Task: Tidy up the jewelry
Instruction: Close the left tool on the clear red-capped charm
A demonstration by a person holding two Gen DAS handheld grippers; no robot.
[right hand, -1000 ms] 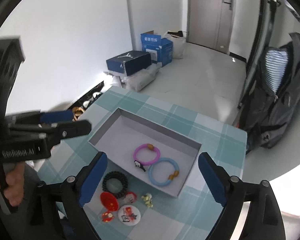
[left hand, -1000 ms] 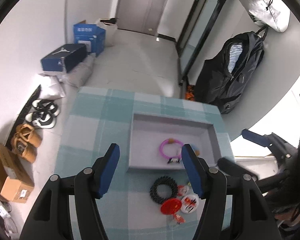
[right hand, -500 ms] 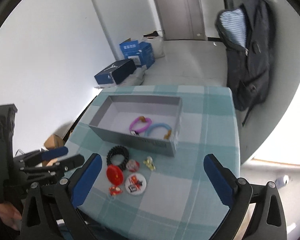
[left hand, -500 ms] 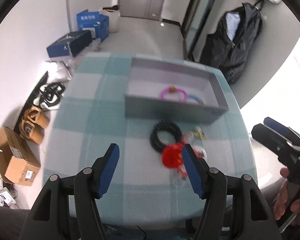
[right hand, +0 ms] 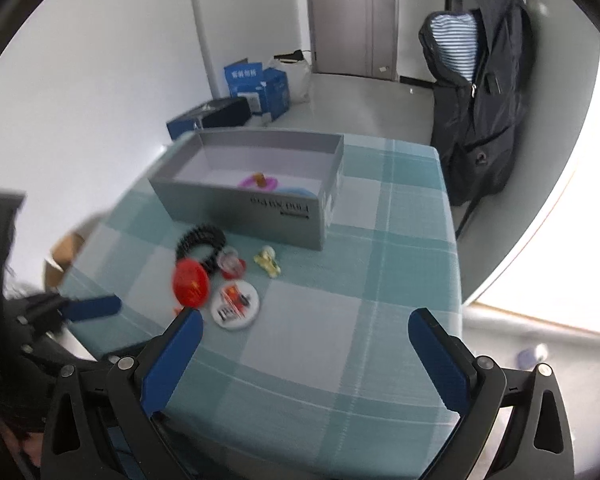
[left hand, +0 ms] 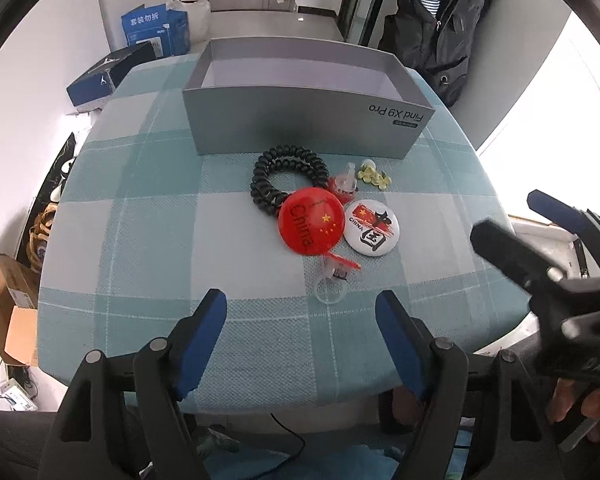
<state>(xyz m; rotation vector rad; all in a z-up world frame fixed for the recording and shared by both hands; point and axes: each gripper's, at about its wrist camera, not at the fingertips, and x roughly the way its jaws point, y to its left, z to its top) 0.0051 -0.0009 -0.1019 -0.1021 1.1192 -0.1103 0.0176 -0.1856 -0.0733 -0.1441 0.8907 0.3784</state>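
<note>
Our left claw [left hand: 302, 318] and right claw [right hand: 302, 338] both hang wide and empty at the near edge of the surface [left hand: 140, 240]. The loose pieces crowd together: the red badge [left hand: 311, 220] overlaps the black coil bracelet [left hand: 286, 178] and touches the white badge [left hand: 370, 228], so we risk dragging neighbours or knocking the clear ring [left hand: 330, 292] away. Beyond stands the grey box [left hand: 300, 120] — its near wall blocks a low carry, and pink and blue bracelets [right hand: 260, 181] already lie inside.
</note>
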